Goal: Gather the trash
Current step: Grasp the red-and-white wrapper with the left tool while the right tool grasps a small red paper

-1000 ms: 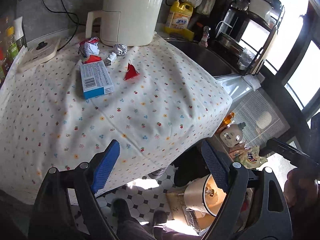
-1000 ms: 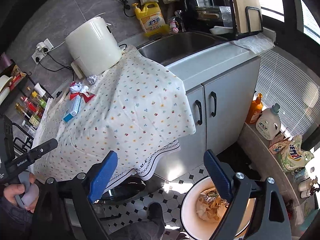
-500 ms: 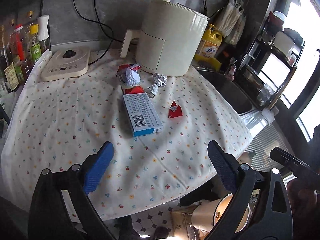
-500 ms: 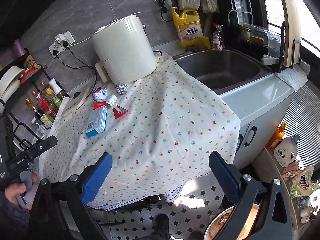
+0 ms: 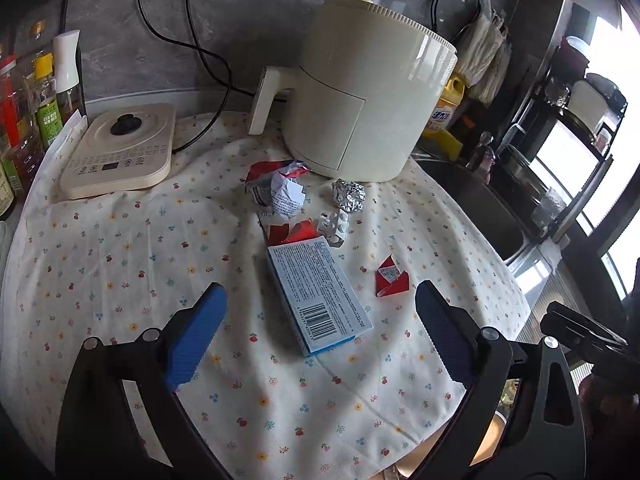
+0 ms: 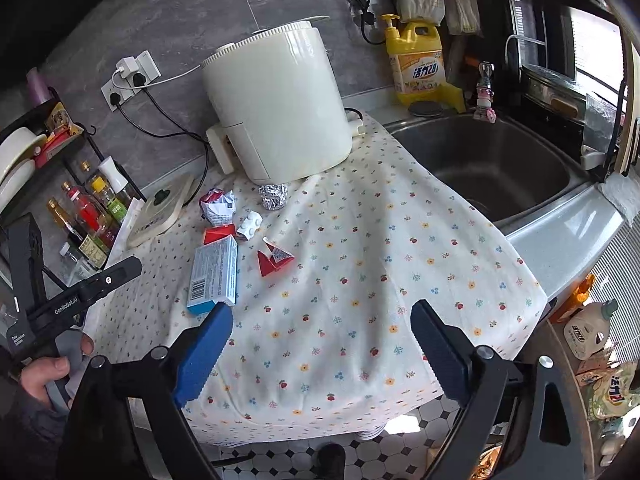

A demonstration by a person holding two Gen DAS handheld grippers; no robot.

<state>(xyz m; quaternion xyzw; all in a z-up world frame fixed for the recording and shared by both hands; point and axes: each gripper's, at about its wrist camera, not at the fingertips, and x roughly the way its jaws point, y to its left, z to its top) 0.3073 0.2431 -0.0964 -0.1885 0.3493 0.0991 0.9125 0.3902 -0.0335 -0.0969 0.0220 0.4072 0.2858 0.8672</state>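
Note:
Trash lies on the flowered tablecloth (image 5: 120,248): a blue box (image 5: 318,296), a red folded wrapper (image 5: 391,279), a crumpled paper wad (image 5: 282,194), a foil ball (image 5: 349,196), a white pill blister (image 5: 335,224) and a red scrap (image 5: 296,232). My left gripper (image 5: 320,340) is open and empty, hovering just in front of the blue box. My right gripper (image 6: 322,350) is open and empty above the cloth's front edge; the blue box (image 6: 214,272) and red wrapper (image 6: 274,260) lie beyond it.
A cream air fryer (image 5: 360,92) stands behind the trash, an induction cooker (image 5: 120,152) at back left, bottles (image 5: 40,100) at far left. The sink (image 6: 492,160) and yellow detergent bottle (image 6: 418,64) are to the right. A bin with trash (image 6: 496,460) sits on the floor.
Both grippers rose and swung from the floor bin toward the table. The left moved in close to the blue box. Both stayed open.

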